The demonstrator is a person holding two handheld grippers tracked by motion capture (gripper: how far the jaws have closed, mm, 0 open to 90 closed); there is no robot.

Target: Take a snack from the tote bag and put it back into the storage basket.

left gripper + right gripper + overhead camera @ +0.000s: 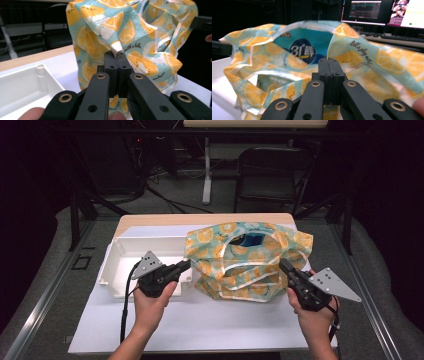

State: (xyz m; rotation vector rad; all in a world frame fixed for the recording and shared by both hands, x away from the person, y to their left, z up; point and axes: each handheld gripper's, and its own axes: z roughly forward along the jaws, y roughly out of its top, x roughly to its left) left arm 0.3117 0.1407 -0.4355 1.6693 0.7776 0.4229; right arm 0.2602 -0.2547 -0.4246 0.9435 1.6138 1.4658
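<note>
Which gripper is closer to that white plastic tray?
Left. The left gripper pinches the orange-print bag right over the white tray; the right gripper grips the bag's far side.

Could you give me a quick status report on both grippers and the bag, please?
Left gripper shut on bag edge. Right gripper shut on opposite edge. Bag held up over table. White tray beside it, not blocking.

dark room, grey floor, black chair (folding), lit monitors behind
</note>
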